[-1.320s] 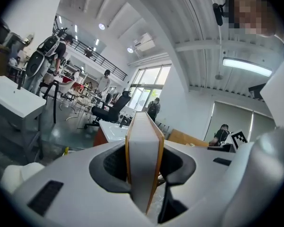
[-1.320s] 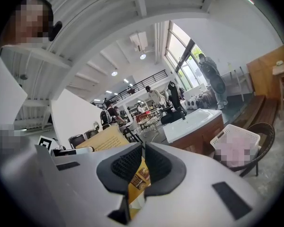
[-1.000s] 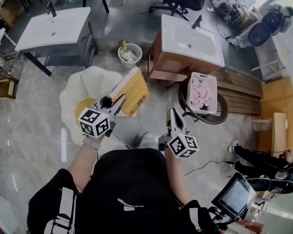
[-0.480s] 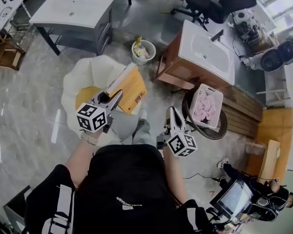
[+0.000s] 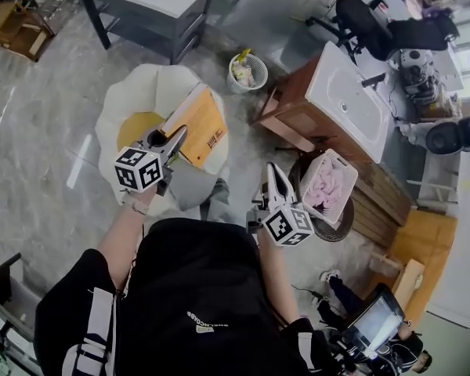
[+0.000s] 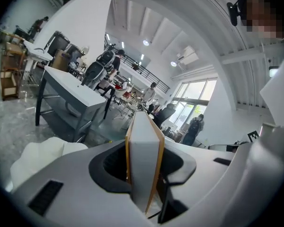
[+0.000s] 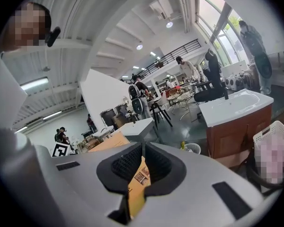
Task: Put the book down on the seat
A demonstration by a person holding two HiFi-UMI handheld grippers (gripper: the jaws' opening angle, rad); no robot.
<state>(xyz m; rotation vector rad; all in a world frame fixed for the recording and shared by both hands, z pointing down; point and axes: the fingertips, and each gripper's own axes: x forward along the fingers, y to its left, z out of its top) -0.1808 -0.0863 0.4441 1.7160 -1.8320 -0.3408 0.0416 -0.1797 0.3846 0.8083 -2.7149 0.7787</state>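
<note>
Left gripper (image 5: 177, 132) has carried book (image 5: 199, 121) over seat (image 5: 133, 128).

Both arms reach forward, left gripper (image 5: 173, 137) clamped on the book (image 5: 197, 124), right gripper (image 5: 276, 172) closed and empty.

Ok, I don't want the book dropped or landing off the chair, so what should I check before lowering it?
1. Grip on the book: ok. The left tongs are clamped across it near one edge.
2. Book over the yellow seat: ok. In the head view it overlaps the seat's right part.
3. Seat bare: ok where it shows. Part of it is hidden behind the book and the tongs.
4. Gap between book and seat: cannot tell from these views.
5. Right tongs out of the way: ok. They are shut on nothing and sit off to the side of the white chair.
</note>
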